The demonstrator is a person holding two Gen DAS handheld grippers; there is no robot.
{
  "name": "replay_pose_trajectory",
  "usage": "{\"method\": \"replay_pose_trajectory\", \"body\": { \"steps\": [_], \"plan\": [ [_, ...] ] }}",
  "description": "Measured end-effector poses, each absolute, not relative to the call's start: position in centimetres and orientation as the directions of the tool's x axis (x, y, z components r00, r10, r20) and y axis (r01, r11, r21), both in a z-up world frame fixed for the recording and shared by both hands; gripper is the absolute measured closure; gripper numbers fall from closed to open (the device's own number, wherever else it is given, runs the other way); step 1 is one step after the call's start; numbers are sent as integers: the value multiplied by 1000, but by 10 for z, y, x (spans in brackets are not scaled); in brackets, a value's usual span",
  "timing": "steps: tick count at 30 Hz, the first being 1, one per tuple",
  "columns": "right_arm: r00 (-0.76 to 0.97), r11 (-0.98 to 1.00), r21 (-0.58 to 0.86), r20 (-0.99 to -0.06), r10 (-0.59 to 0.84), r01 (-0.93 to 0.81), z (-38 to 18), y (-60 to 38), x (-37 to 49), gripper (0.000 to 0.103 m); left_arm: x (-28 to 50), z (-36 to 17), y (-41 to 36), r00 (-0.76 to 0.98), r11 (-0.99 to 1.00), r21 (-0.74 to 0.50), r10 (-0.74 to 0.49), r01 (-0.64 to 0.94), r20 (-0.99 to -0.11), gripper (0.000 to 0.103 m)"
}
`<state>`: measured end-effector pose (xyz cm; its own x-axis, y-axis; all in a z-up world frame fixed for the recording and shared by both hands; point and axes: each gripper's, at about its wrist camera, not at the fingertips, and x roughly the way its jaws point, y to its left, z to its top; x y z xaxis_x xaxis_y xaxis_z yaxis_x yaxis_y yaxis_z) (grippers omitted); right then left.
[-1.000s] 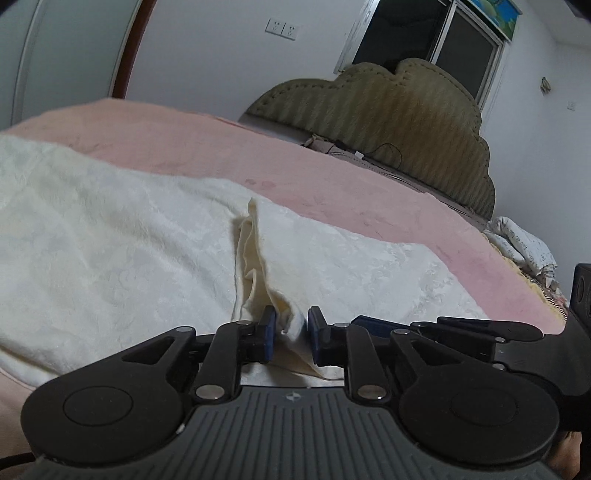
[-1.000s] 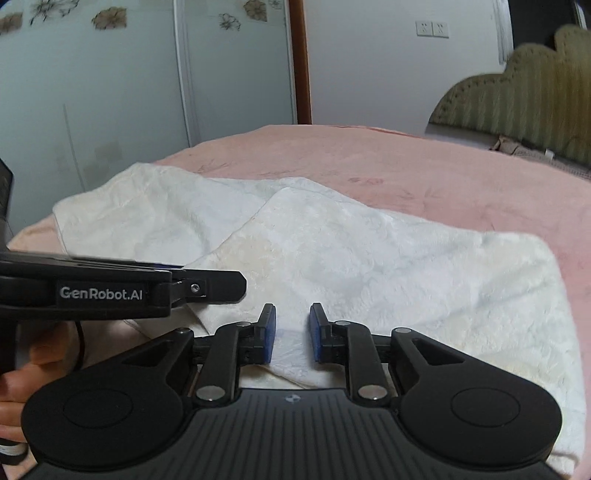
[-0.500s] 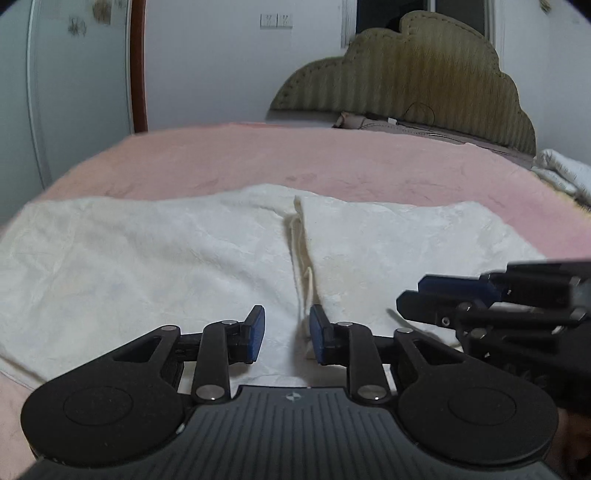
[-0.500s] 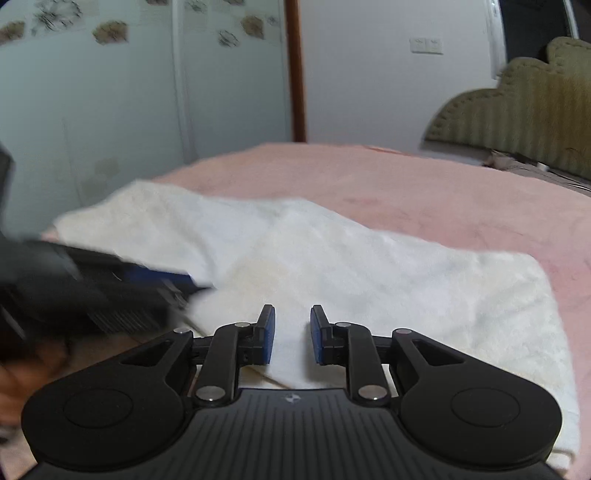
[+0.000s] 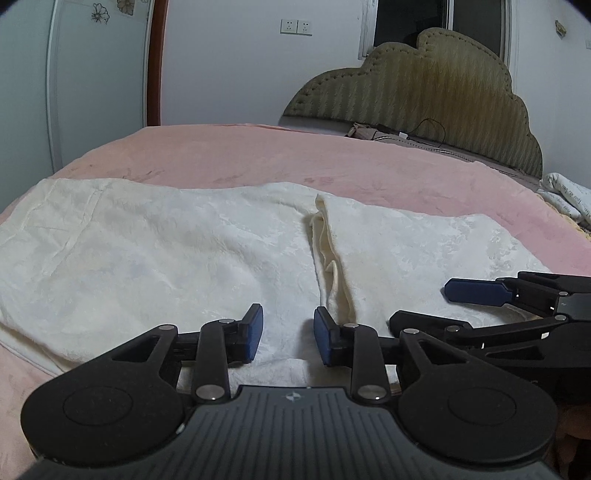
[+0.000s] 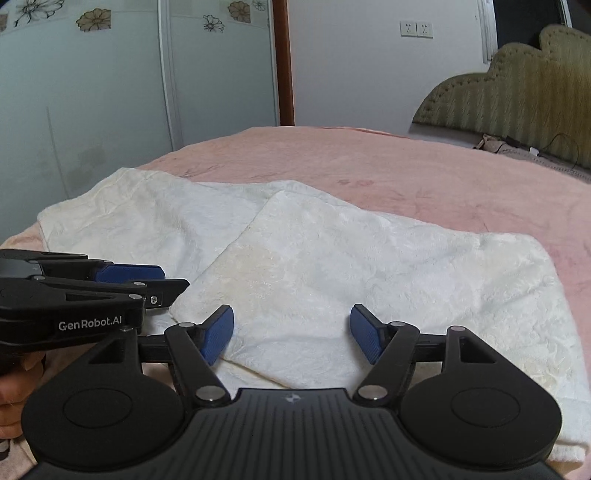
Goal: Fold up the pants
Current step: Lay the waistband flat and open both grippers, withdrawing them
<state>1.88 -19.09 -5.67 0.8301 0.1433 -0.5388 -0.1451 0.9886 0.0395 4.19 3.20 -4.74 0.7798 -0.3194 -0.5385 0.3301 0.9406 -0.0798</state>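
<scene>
the cream pants (image 5: 155, 258) lie spread flat across the near part of the pink bedspread (image 5: 277, 155), their textured cloth reaching from the left edge of the bed toward the right. one section is laid over the other, and where the two meet a raised fold with a yellowish seam (image 5: 328, 266) runs away from the near edge. from the right wrist view the upper layer (image 6: 332, 266) shows as a slanted panel resting on the lower one.

the left gripper (image 5: 287, 334) sits low over the near edge of the pants, its blue pads parted a modest way with nothing between them. the right gripper (image 6: 291, 334) is spread much wider, also holding nothing, over the upper layer. the two tools are close beside each other.

beyond the bedspread stands an olive scalloped headboard (image 5: 424, 81), with a white wall and two sockets (image 5: 295, 26) behind.
</scene>
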Motion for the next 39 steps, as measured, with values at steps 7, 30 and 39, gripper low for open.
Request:
{"method": "replay_pose_trajectory", "body": {
  "steps": [7,30,39],
  "plan": [
    [812,986,76,-560,163,-146,-58,-194,24,4,43,-47,34,775,938,-98,-332,334,-537,65],
    [865,972,-78,-475,161,-223,-45,-168,3,34,25,-17,100,830,970,-150,-240,190,-504,41],
    [861,962,-102,-477,177,-254,-35,-167,-5,54,41,-8,104,764,924,-308,-365,227,-532,42]
  ]
}}
